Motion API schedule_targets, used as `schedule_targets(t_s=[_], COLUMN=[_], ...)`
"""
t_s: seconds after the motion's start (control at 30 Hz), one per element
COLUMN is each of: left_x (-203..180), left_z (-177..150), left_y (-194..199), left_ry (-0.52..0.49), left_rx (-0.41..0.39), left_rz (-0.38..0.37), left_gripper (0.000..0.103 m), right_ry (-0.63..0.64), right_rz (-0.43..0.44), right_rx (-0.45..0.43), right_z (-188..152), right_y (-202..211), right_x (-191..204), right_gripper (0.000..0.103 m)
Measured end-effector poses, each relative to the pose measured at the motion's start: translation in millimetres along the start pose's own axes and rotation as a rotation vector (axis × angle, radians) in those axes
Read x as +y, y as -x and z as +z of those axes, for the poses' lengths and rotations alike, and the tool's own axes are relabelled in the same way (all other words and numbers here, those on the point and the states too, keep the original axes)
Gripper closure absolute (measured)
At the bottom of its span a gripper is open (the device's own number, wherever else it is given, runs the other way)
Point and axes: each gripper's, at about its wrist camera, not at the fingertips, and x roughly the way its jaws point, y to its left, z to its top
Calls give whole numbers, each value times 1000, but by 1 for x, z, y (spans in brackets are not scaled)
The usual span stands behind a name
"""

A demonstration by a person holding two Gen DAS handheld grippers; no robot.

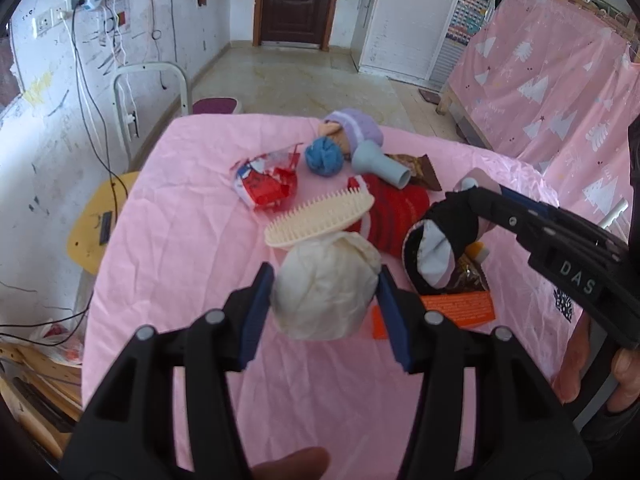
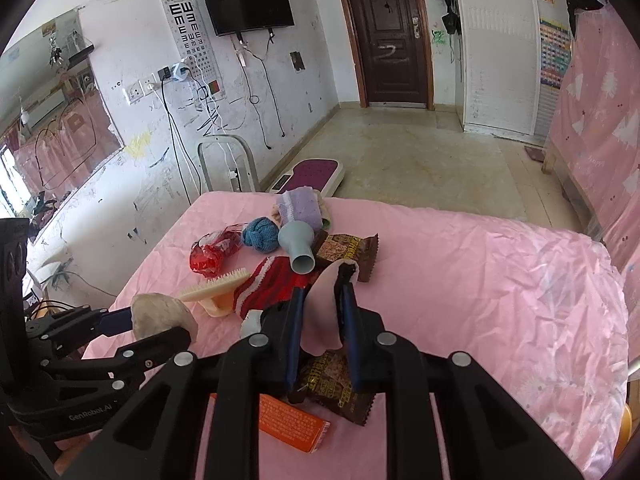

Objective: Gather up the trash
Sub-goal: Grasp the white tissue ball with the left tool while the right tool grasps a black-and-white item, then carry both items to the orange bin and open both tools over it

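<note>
While a cream comb (image 1: 320, 220) overlaps it, a red sock (image 1: 394, 216) crowds the blue yarn ball (image 1: 325, 157).

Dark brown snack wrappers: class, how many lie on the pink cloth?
2. One brown wrapper lies far back beside the grey funnel; the other wrapper lies near, under the right claw. More may be hidden under the socks.

A pink bedspread (image 2: 480, 280) covers the bed. Near its far edge lie a blue yarn ball (image 2: 261, 237), a crumpled red wrapper (image 2: 208, 258) and a brown snack packet (image 2: 344, 250). Toward the near edge lies an orange packet (image 2: 292, 426).
</note>
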Motion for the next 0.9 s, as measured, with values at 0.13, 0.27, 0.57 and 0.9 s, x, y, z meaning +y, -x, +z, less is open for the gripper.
schedule_targets(t_s=[0.13, 0.27, 0.57, 0.9], left_x=[-2, -9, -59, -128], left_z=[2, 3, 7, 8], left_y=[8, 20, 44, 45], left_ry=[-2, -12, -102, -213], left_rx=[-17, -43, -93, -90], left_rz=[12, 13, -22, -88], left_gripper=[53, 53, 53, 53], right_ry=[-5, -19, -86, -193], right_rz=[-2, -3, -48, -171], right_rx=[-37, -87, -212, -330], right_z=[0, 0, -12, -44], right_y=[15, 36, 100, 168], right_x=[-1, -6, -40, -112], right_gripper=[96, 96, 96, 96])
